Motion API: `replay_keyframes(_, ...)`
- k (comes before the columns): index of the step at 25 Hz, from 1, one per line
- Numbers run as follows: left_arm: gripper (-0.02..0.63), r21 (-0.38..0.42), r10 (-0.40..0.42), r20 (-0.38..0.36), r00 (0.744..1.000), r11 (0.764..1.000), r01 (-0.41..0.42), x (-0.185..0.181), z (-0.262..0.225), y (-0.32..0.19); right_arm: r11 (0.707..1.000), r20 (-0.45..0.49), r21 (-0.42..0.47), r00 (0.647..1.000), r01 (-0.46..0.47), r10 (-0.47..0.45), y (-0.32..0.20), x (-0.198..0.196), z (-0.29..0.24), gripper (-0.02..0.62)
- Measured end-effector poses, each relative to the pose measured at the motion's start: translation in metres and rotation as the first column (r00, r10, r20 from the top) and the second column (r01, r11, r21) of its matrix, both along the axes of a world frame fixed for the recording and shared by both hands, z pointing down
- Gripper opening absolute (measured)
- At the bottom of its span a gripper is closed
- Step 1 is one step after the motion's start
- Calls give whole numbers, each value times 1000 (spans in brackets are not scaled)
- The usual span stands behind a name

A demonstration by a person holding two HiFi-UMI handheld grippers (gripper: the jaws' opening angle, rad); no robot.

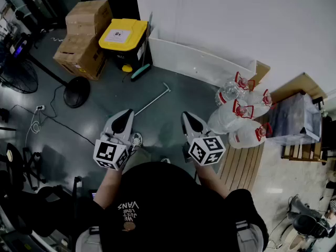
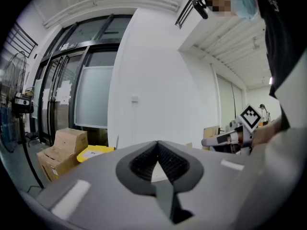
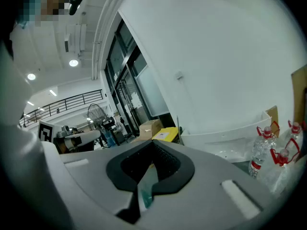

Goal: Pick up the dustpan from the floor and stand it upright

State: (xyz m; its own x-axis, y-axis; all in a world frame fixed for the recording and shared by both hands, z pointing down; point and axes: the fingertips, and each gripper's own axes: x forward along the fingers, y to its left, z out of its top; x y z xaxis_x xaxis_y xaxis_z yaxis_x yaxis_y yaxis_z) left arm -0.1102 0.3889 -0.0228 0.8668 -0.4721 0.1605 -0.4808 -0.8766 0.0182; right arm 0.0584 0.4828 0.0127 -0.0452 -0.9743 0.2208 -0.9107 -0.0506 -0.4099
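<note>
left gripper (image 1: 126, 114): jaws pressed fully together, nothing between them | right gripper (image 1: 187, 116): jaws together, empty | dustpan (image 1: 152, 100): long handle lies flat mid-floor, just ahead of both grippers, untouched; pan end seemingly hidden behind the left gripper | yellow-lidded bin (image 1: 123, 34): at the floor's far edge, by the wall

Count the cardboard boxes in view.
2. Both stand left of the yellow-lidded bin: one cardboard box farther back, the other just in front of it. More could be hidden behind them.
</note>
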Motion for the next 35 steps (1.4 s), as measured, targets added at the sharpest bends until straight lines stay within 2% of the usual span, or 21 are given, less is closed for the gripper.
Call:
replay_keyframes(6,52,-24,12,-11,1000,1000,-12,-6,11,-34,999,30,33,1000,-9,8,-33,-5,2,2)
replay_keyframes(12,54,-64,58,-34,998,996,-60,-4,28,-92,998,13,9,998,-66,66,-85,-2,13,5)
replay_keyframes(13,54,-72,70,-33,997,995,-72,-3,30,-104,997,3,6,997,-77,77,-94,-2,13,12)
replay_keyframes(15,54,-83,106,-29,994,991,-108,1,36,-125,995,-27,0,995,-98,98,-115,-1,14,90)
replay_keyframes(19,61,-96,169,-3,986,981,-168,7,45,-164,992,-54,-7,991,-122,121,-158,-1,16,92)
replay_keyframes(21,61,-106,193,-2,981,976,-192,9,50,-182,990,-67,-19,988,-140,138,-179,1,18,115)
replay_keyframes(25,108,-112,234,-3,972,966,-233,12,62,-215,984,-74,-33,983,-173,170,-214,7,24,128)
replay_keyframes(30,159,-136,243,16,970,962,-239,13,84,-240,981,-92,-55,980,-183,178,-241,20,36,133)
replay_keyframes(35,172,-181,192,46,980,967,-181,13,110,-263,986,-94,-98,987,-137,128,-278,36,55,142)
